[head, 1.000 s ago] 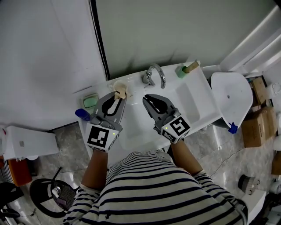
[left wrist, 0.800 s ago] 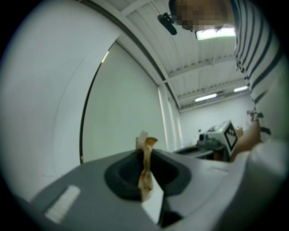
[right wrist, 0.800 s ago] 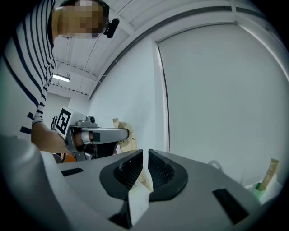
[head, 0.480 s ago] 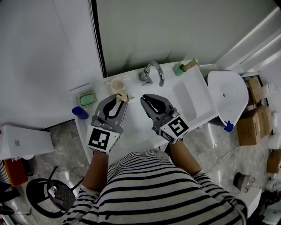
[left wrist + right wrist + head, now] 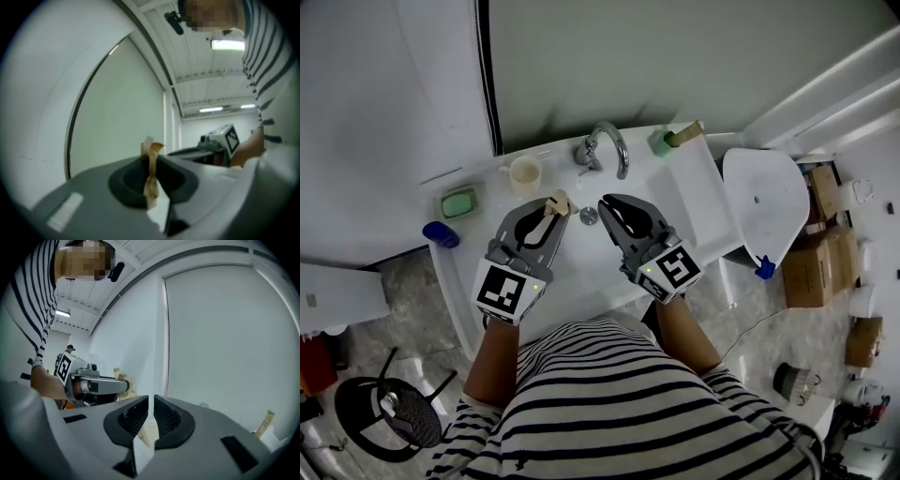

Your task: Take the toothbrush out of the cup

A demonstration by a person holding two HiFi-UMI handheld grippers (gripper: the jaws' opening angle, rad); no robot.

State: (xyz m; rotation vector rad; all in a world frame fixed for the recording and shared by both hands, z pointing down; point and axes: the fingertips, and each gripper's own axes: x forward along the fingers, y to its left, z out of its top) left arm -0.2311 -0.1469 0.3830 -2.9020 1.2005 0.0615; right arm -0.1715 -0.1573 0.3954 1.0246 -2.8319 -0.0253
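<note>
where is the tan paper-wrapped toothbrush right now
Head view: the tan paper-wrapped toothbrush sits pinched in the left gripper over the white sink, clear of the cream cup to its upper left.

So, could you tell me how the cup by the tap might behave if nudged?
The cup looks small and stands upright, so probably light; on the glossy counter it would likely slide. What looks like a handle should limit rolling.

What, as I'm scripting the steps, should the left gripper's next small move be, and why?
Probably a short move sideways to the counter beside the cup, ready to set the toothbrush down. The left gripper pinches the toothbrush, which is already clear of the cup and held above the basin. The right gripper is shut and empty, so it offers no handover.
</note>
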